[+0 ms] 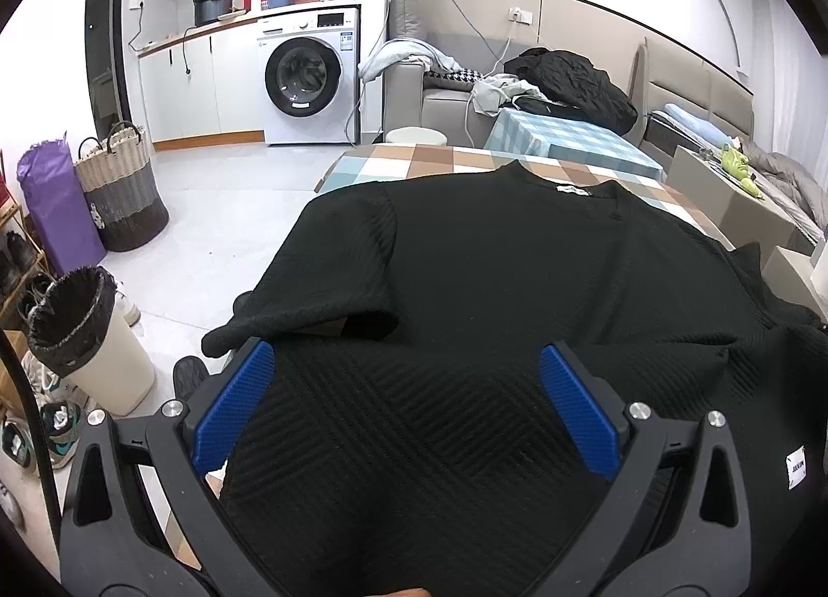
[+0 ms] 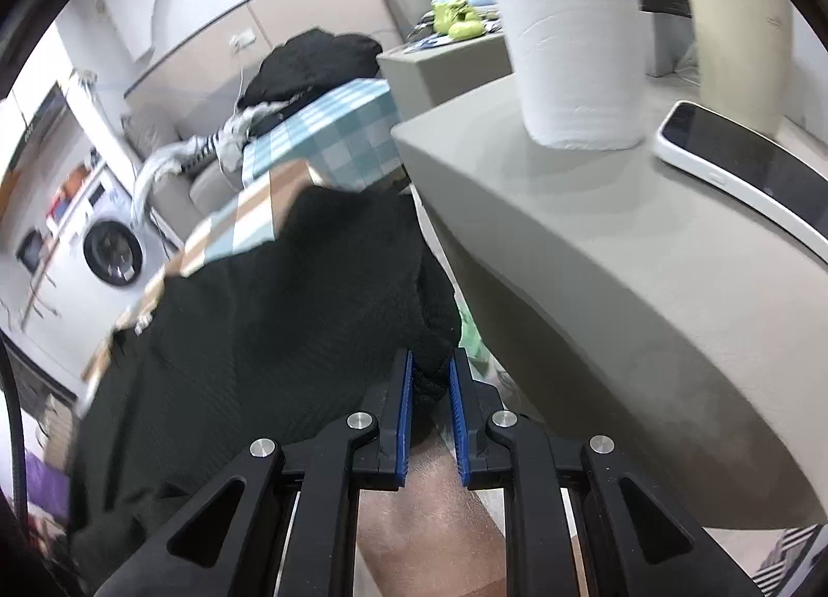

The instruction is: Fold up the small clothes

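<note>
While the right gripper (image 2: 430, 379) pinches the soft, limp black ribbed-knit top (image 1: 491, 260) at its edge, the left gripper (image 1: 406, 374) stands open above the hem.

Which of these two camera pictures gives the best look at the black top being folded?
The left wrist view: the black top lies spread across the checked table, neckline and sleeve visible. The right wrist view shows only a blurred edge of it, pinched in the right gripper.

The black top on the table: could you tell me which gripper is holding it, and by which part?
The right gripper pinches a bunched edge of the black top; the left gripper is open, holding nothing.
</note>
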`<state>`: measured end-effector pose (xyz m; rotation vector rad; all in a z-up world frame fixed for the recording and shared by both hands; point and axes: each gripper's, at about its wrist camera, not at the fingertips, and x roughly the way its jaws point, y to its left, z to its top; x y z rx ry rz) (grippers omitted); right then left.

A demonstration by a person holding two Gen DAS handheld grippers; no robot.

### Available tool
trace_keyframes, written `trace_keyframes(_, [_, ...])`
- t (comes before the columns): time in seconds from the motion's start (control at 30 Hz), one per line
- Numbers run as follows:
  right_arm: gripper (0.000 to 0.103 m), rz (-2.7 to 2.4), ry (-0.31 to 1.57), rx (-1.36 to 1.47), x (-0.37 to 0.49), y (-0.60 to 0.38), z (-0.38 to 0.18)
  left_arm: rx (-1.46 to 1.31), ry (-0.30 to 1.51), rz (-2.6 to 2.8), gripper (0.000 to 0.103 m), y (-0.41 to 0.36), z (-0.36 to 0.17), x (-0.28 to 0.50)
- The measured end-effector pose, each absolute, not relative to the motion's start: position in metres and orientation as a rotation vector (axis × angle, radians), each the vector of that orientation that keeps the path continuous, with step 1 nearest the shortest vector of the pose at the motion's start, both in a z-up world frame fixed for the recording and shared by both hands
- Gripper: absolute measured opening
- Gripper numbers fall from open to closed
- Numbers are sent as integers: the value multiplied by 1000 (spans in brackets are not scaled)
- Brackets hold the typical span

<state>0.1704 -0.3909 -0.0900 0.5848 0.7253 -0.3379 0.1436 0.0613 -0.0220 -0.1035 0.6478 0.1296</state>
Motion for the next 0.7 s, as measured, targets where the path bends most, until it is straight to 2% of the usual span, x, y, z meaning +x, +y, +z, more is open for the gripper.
trace_keyframes(0.2, [13,-227,632,605,192,-381,-58,-118,661,129,102,69,-28,147])
trace_keyframes(0.37, [13,31,580,487,230,-316,-9,-123,673,115,102,70,-31,150])
trace_keyframes(0.5, [13,265,664,362,250,-241,-2,-120,679,116,102,69,-33,152])
trace_keyframes(0.53, [15,287,696,332,251,-228,-7,-122,682,117,102,70,-34,153])
trace_keyframes(0.6, [27,306,773,279,255,-207,-23,-126,684,119,102,72,-34,153])
trace_keyframes(0.63, [38,304,804,275,255,-204,-31,-130,686,119,102,73,-34,153])
trace_keyframes(0.67, [43,296,826,285,255,-204,-38,-132,687,120,102,74,-33,154])
trace_keyframes(0.7, [43,286,842,295,252,-204,-44,-133,688,121,102,74,-34,155])
